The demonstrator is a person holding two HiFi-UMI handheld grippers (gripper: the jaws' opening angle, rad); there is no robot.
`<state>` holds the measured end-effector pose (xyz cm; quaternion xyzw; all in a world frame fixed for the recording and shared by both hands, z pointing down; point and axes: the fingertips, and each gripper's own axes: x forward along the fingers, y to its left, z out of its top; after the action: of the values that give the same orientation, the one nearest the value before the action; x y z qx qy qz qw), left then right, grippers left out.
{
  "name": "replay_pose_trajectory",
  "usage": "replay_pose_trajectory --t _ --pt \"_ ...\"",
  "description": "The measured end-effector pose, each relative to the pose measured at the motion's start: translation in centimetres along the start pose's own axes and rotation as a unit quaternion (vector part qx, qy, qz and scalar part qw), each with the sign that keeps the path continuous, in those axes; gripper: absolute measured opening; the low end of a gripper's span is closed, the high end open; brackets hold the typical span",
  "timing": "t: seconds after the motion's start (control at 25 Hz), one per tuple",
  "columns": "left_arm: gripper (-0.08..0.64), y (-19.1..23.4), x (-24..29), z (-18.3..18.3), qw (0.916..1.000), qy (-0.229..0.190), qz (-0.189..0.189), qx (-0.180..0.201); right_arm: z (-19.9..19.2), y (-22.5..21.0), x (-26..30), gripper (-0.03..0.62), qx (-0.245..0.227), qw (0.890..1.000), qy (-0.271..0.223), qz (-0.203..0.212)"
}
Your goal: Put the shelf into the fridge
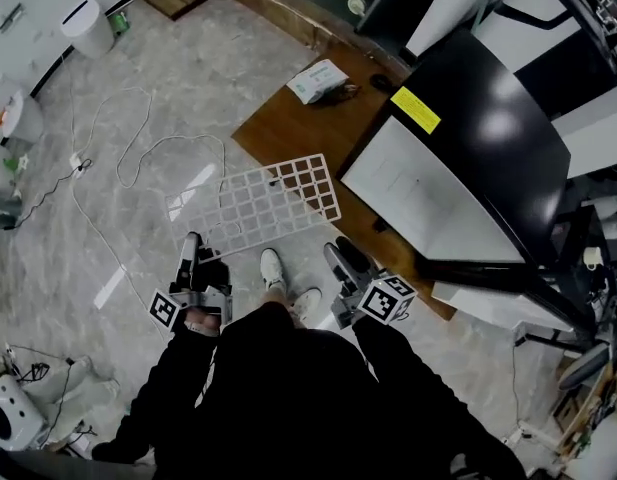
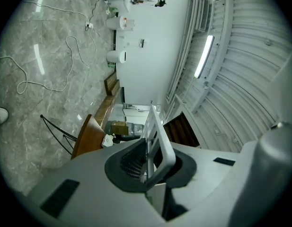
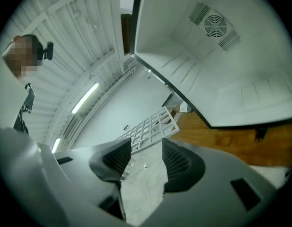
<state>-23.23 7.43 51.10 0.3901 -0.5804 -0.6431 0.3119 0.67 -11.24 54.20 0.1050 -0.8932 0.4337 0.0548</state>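
Observation:
The shelf (image 1: pixel 258 203) is a flat white grid, held up off the floor in front of me. My left gripper (image 1: pixel 192 251) is shut on its near left edge. In the left gripper view the shelf's rim (image 2: pixel 157 136) sits clamped between the pads of the left gripper (image 2: pixel 146 157). My right gripper (image 1: pixel 340 260) hangs open just below the shelf's near right corner, with nothing between its pads. In the right gripper view, the shelf (image 3: pixel 148 126) lies just beyond the tips of the right gripper (image 3: pixel 146 157). The black fridge (image 1: pixel 488 128) stands at the right, its white inside (image 3: pixel 221 56) showing.
The fridge rests on a wooden platform (image 1: pixel 298 128) that carries a paper packet (image 1: pixel 318 80). White cables (image 1: pixel 118 168) trail over the marble floor at the left, near a white bin (image 1: pixel 88 28). My shoes (image 1: pixel 273 268) are under the shelf's near edge.

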Motion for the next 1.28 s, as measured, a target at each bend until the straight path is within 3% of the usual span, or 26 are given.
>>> replay_pose_trajectory --t 0.2,0.48,0.64,0.8,1.0,1.28 --pt "0.040 -2.8 -1.2 -2.8 0.9994 0.029 -0.003 -0.018 0.5 0.6 -2.6 0.248 0.114 0.992 -0.056 0.004" --pt "0.040 -5.6 0.3 -7.6 0.9927 0.112 -0.009 -0.045 5.3 -0.5 -5.6 0.262 0.200 0.963 -0.177 0.042" --pt "0.040 -5.6 2.6 -10.0 0.9846 0.166 -0.011 -0.055 8.3 -1.3 -7.6 0.201 0.215 0.944 -0.248 0.034" --pt "0.040 -5.0 5.0 -12.4 0.9759 0.206 -0.015 -0.070 9.7 -3.0 -9.9 0.051 0.231 0.923 -0.306 -0.004" --pt "0.038 -4.8 7.7 -15.3 0.9644 0.254 -0.022 -0.071 10.7 -3.1 -13.3 0.044 0.238 0.900 -0.365 -0.019" --pt "0.034 -4.1 10.2 -21.4 0.9363 0.348 -0.023 -0.041 10.2 -3.8 -19.4 0.037 0.262 0.851 -0.450 -0.065"
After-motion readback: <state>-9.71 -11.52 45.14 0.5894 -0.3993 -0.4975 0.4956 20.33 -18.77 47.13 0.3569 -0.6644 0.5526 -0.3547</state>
